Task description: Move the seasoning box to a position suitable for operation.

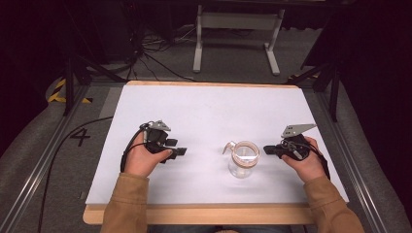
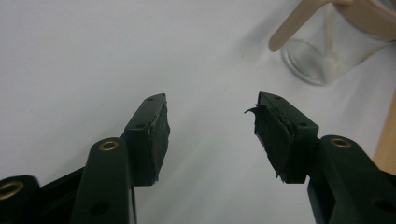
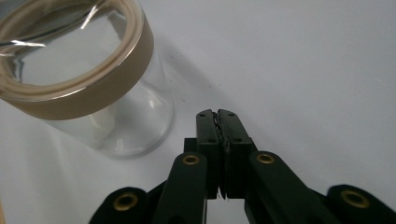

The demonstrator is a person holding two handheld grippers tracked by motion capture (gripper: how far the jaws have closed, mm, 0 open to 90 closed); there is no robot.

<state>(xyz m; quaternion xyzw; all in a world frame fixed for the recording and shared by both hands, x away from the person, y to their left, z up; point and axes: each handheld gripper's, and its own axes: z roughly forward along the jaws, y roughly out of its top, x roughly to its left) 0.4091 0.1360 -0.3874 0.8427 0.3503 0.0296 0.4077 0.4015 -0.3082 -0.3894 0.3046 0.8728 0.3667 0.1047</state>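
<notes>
Two grippers flank a glass jar point(image 1: 243, 160) standing upright near the table's middle; the left gripper point(image 1: 180, 152), jaws apart and empty, waits well left; the right gripper point(image 1: 266, 150), jaws together, rests just beside it, likely to steady or nudge it.

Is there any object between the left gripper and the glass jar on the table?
Nothing visible does. Bare white table lies between the left gripper, its fingers apart, and the glass jar. The right gripper, fingers shut, sits beside the jar on its far side.

High view above table point(image 1: 204, 104) looking forward-down; both gripper views close, low, sharing the jar point(image 1: 243, 159).
</notes>
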